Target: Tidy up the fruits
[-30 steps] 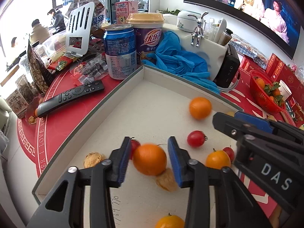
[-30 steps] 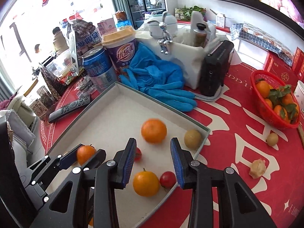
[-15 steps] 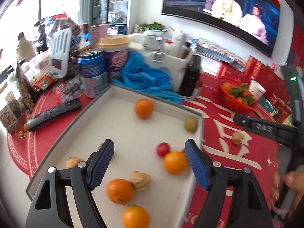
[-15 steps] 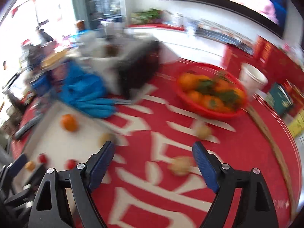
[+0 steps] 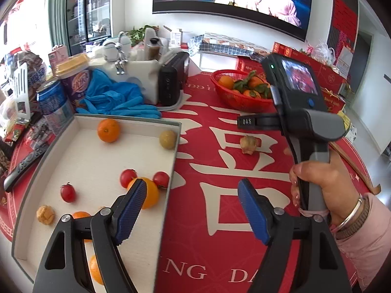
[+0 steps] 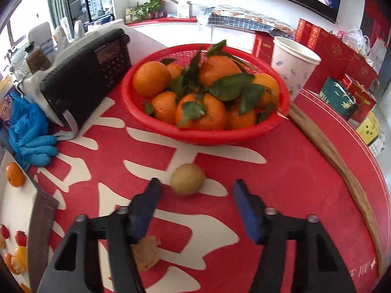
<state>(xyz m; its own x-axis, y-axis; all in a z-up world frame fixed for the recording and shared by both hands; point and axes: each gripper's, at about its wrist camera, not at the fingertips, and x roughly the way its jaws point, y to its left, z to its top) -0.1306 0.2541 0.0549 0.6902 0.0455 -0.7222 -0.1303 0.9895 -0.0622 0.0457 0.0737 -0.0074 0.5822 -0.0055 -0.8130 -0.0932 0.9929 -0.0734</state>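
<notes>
Partly hidden husked fruit behind right claw, tray cropped

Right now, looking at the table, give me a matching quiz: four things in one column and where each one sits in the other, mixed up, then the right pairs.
Things:
1. leafy oranges
2. cherry tomatoes
3. blue gloves
4. round yellow-green fruit

Places:
A. inside the white tray
B. loose on the red tablecloth, ahead of the right tool
C. in the red basket
D. heaped behind the tray's far edge

Pairs: 1-C, 2-A, 3-D, 4-B
</notes>
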